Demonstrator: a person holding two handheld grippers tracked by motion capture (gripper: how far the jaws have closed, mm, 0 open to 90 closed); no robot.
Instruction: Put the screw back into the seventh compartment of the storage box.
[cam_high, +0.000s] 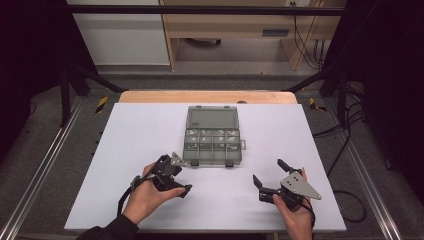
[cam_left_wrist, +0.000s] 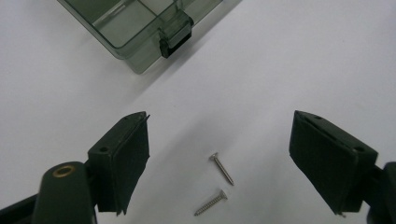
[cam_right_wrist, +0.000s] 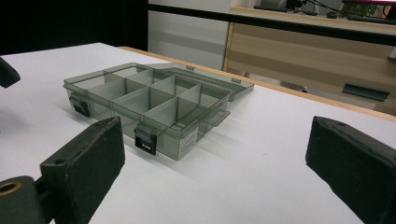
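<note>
Two small screws lie loose on the white bench (cam_high: 125, 150): the upper screw (cam_left_wrist: 222, 169) and the lower screw (cam_left_wrist: 211, 203), close together but apart, at lower centre of the left gripper view. The left gripper (cam_left_wrist: 219, 154) hangs over them, its fingers (cam_left_wrist: 122, 158) spread wide with nothing between the pads. The compartment box (cam_high: 213, 142) sits open at the centre of the high view, its latch corner at upper left of the left gripper view.

The right gripper (cam_high: 267, 172) rests at lower right of the high view, fingers likewise spread and empty.

Judgement: the step in hand is picking up one screw. Centre the fingers on a single screw, across its shank, lower to bench contact, then close; otherwise both screws may be caught or scattered.
</note>
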